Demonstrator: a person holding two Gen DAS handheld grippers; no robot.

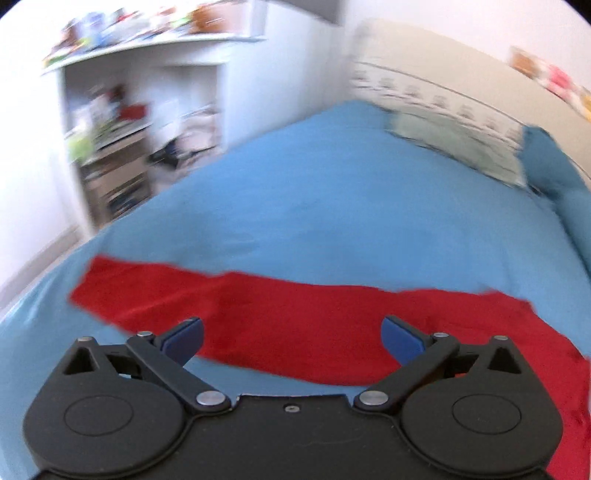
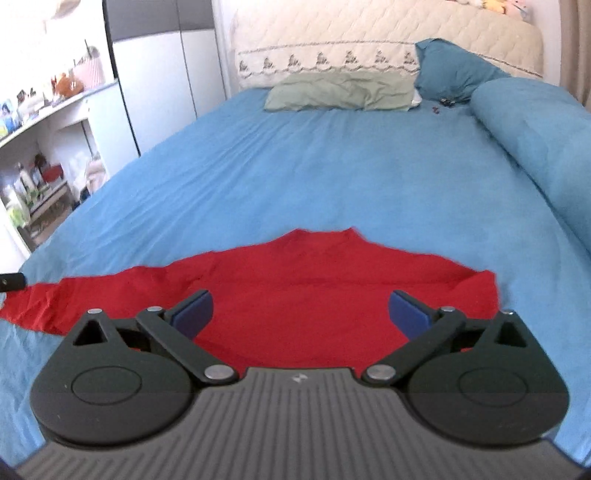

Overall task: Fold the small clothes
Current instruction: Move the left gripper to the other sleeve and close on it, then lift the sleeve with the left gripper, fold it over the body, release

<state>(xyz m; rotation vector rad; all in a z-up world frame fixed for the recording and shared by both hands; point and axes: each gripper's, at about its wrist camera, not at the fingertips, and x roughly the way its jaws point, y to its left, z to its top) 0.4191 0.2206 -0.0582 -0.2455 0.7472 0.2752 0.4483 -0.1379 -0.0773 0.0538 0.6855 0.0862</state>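
A red long-sleeved garment (image 2: pixel 295 280) lies flat on the blue bedsheet (image 2: pixel 314 166), with one sleeve stretched out to the left. My right gripper (image 2: pixel 301 312) is open and empty, above the garment's body. In the blurred left wrist view the same red garment (image 1: pixel 295 325) runs across the sheet (image 1: pixel 314 203), its sleeve end at the left. My left gripper (image 1: pixel 291 338) is open and empty above the sleeve. A dark tip at the left edge of the right wrist view may be the other gripper.
A green pillow (image 2: pixel 340 90), a blue pillow (image 2: pixel 454 68) and a rolled blue duvet (image 2: pixel 535 136) lie at the head and right side of the bed. A cream headboard (image 2: pixel 369 33) is behind. Cluttered white shelves (image 1: pixel 140 122) stand to the left of the bed.
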